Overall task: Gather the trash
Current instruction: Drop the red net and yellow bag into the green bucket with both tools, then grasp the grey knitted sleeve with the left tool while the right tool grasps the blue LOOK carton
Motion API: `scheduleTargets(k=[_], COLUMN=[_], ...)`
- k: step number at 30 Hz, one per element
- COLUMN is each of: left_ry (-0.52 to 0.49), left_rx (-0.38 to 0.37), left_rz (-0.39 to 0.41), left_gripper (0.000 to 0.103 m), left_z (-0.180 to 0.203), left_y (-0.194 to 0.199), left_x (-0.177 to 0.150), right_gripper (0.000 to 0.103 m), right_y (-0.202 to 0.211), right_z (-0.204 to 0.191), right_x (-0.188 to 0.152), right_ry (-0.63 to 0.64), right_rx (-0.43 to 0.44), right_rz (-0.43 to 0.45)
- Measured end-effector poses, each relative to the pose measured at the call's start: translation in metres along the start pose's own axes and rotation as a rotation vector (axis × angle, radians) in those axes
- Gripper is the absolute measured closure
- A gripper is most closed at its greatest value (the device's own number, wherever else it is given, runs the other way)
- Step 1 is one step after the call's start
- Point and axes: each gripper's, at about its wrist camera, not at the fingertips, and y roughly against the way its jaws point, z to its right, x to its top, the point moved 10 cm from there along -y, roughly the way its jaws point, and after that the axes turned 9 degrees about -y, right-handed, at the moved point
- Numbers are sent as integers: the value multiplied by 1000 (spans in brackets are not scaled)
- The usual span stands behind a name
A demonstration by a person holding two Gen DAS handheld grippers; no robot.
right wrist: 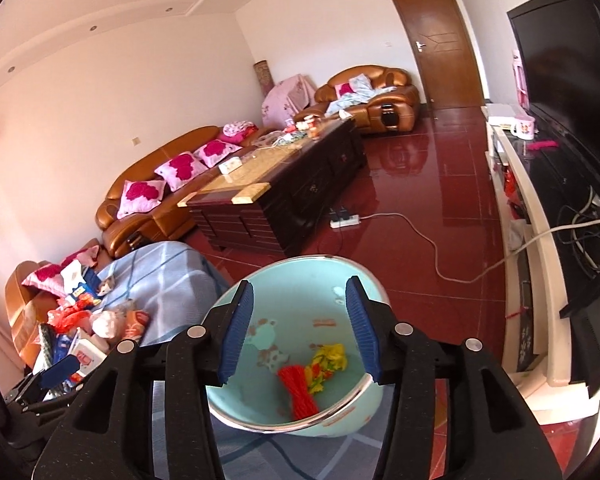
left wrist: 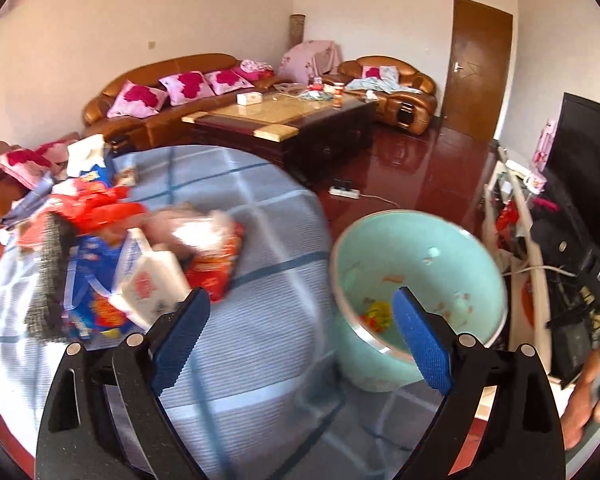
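Note:
A pale green bin [left wrist: 420, 264] stands beside a table with a blue checked cloth [left wrist: 260, 280]. In the right wrist view the bin [right wrist: 300, 320] holds a red ribbed wrapper [right wrist: 300, 392] and a yellow wrapper [right wrist: 328, 360]. A pile of snack packets and wrappers [left wrist: 140, 272] lies on the cloth at the left; it also shows in the right wrist view [right wrist: 88, 332]. My left gripper [left wrist: 300, 304] is open and empty, between the pile and the bin. My right gripper [right wrist: 300, 292] is open and empty above the bin's mouth.
A dark coffee table [right wrist: 284, 192] and brown sofas [right wrist: 156, 184] stand behind. A power strip [right wrist: 344, 222] with a cable lies on the red floor. A TV stand [right wrist: 540, 240] with a TV lines the right side. A brown door [right wrist: 436, 40] is at the back.

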Motion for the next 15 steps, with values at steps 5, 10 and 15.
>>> scheduleTargets(k=[5, 10, 15], left_ry=[54, 107, 160], left_rx=[43, 92, 141], left_rz=[-19, -30, -40], left_gripper=[12, 13, 13], left_z=[-41, -83, -119], left_y=[13, 26, 37], left_x=[-18, -38, -56], right_gripper=[53, 50, 50], right_y=[2, 4, 4], right_z=[-28, -59, -93], right_x=[-13, -35, -59], right_ry=[49, 106, 163], right_rx=[40, 84, 127], right_rz=[-25, -60, -101])
